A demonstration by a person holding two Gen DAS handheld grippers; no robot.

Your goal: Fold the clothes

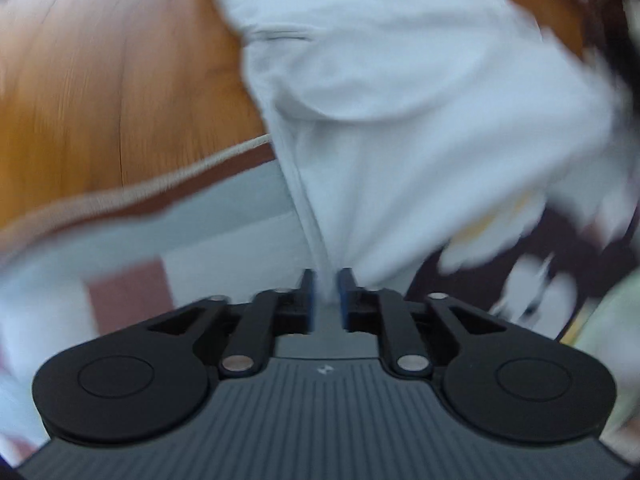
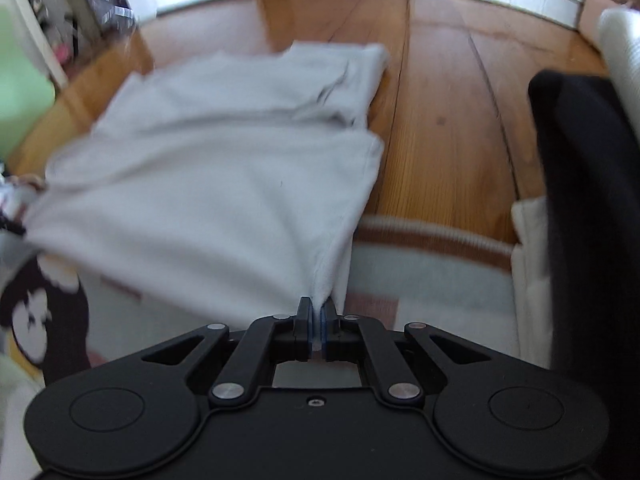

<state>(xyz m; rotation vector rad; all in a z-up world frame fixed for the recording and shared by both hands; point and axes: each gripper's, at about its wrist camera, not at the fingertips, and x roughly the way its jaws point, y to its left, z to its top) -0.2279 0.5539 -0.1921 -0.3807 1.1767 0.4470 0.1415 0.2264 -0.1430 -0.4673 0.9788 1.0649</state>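
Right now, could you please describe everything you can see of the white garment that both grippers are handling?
The white garment looks like soft, slightly fleecy fabric with stitched hems. It is partly folded and creased. Its far part rests on the wooden floor, its near part reaches over a pale rug. The left gripper and right gripper each pinch a near corner, lifting it.

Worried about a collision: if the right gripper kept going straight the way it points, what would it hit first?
Probably only the white garment that the right gripper already pinches; the rug lies under it, though depth is unclear.
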